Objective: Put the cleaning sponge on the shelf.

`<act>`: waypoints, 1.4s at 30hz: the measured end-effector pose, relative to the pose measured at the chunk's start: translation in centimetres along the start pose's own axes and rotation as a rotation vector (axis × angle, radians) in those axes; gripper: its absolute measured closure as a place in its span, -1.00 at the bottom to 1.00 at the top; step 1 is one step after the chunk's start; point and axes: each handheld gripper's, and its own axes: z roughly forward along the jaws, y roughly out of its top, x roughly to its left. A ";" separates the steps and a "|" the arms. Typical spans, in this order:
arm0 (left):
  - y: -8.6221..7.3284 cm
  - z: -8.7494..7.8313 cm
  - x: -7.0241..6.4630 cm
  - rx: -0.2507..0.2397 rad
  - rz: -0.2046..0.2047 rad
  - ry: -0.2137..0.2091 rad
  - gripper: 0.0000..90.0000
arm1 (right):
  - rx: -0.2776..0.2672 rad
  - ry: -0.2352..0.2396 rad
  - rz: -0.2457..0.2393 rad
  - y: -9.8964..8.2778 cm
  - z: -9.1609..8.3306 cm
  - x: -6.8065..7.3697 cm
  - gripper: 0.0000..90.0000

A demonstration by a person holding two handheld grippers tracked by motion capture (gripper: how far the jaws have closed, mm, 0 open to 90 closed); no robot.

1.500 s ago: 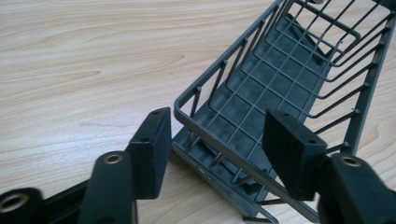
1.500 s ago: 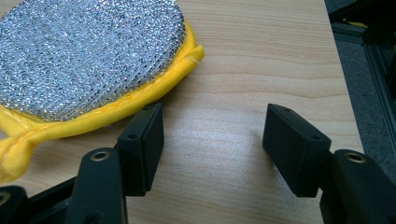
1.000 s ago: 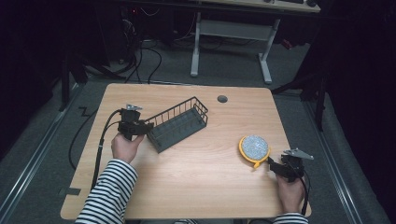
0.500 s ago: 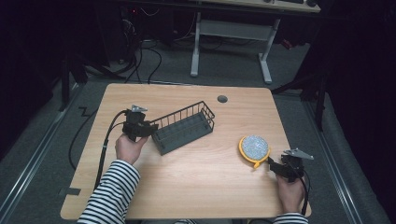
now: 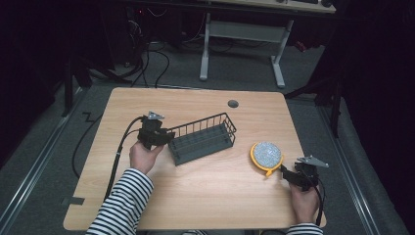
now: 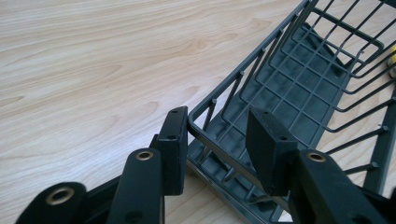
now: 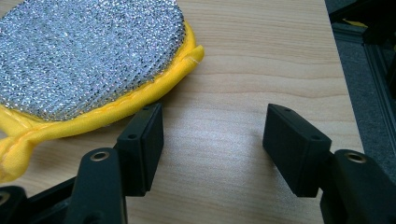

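Note:
A dark wire basket lies slantwise on the wooden table, left of centre. My left gripper is shut on its left end wall. In the left gripper view the jaws have just been closing, and the basket's rim wire runs between the pads. A round yellow scrubber with a silver mesh face lies at the right. My right gripper rests open just beside it. In the right gripper view the scrubber lies ahead to the left of the jaws, which have only bare wood between them.
A round cable hole sits near the table's far edge. The left gripper's black cable trails off the left side. The table's right edge is close to my right gripper. A white desk frame stands on the floor beyond.
My left gripper has moved right and slightly toward me, and the basket has shifted right with it. The right gripper and the scrubber have stayed put.

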 end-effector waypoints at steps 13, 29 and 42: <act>0.3 0.9 -2.1 -0.004 0.024 -0.031 0.30 | 0.000 0.001 0.003 0.0 0.0 0.0 -0.14; 0.2 -0.6 -1.6 -0.084 0.004 -0.052 -0.23 | -0.002 0.001 -0.004 0.0 0.0 0.0 -0.14; -2.7 -3.7 1.0 -0.140 -0.047 -0.017 -0.24 | 0.000 0.001 0.002 0.0 0.0 0.0 -0.15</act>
